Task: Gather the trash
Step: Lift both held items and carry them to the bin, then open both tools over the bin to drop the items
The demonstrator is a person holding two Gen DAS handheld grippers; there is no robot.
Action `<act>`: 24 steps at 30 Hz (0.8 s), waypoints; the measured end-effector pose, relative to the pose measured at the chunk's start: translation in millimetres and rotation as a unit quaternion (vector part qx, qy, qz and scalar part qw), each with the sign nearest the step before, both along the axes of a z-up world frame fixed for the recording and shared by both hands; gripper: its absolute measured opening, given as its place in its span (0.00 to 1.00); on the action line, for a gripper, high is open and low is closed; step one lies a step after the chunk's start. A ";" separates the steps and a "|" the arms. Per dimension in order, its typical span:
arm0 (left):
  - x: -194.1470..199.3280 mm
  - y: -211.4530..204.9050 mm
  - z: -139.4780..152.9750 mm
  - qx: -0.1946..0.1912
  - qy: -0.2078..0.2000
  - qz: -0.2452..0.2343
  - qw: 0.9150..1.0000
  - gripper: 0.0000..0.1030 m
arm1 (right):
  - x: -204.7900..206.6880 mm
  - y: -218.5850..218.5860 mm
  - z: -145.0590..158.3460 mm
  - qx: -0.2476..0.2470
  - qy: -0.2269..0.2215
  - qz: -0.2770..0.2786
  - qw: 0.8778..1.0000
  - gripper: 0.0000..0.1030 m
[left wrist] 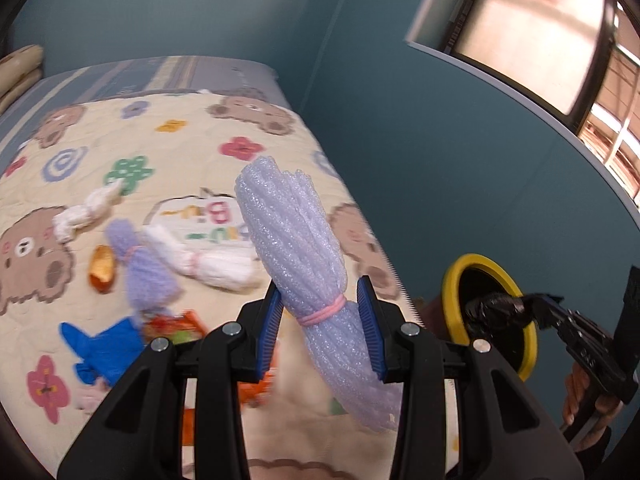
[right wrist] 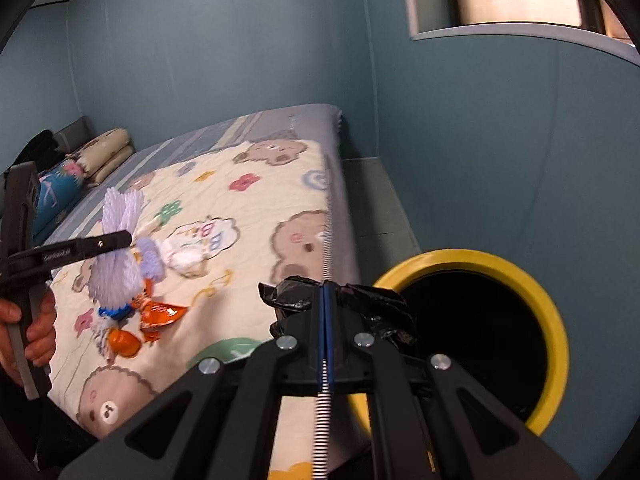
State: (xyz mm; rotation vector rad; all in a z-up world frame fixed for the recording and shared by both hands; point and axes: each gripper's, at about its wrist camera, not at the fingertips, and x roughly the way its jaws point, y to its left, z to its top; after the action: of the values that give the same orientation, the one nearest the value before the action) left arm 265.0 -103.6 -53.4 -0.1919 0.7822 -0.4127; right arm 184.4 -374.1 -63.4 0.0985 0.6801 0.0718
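My left gripper (left wrist: 320,314) is shut on a lavender foam-net bundle (left wrist: 288,232) tied with a pink band, held up above the bed. From the right wrist view the same gripper (right wrist: 128,238) and bundle (right wrist: 118,268) hang over the quilt. My right gripper (right wrist: 326,300) is shut on a crumpled edge of the black bag (right wrist: 296,294) beside the yellow-rimmed bin (right wrist: 472,258); it also shows at the bin's mouth (left wrist: 536,308). On the quilt lie a second lavender bundle (left wrist: 148,276), white foam bundles (left wrist: 216,260), an orange wrapper (left wrist: 102,268), a blue glove (left wrist: 104,344) and an orange packet (right wrist: 160,314).
The bed with its bear-pattern quilt (right wrist: 260,200) fills the left; pillows (right wrist: 104,152) lie at its head. The bin (left wrist: 452,300) stands by the bed's right edge against teal walls. A window (left wrist: 520,32) is high on the right. A person's hand (right wrist: 36,332) grips the left handle.
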 end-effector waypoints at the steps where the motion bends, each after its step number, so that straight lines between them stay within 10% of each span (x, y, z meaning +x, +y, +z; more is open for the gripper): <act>1: 0.5 -8.8 0.2 0.000 0.000 -0.009 1.000 0.35 | -0.2 -4.3 0.6 0.000 -0.001 -0.005 1.000 0.01; 24: 18.3 -215.1 -24.4 0.003 0.027 -0.175 0.984 0.37 | 27.2 -129.6 1.9 0.042 0.002 -0.150 0.988 0.01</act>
State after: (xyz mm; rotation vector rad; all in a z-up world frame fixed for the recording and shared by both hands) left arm 283.4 -318.7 -77.8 -0.0582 0.8724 -0.7401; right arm 211.6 -503.6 -61.5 0.2810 0.6602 -0.1892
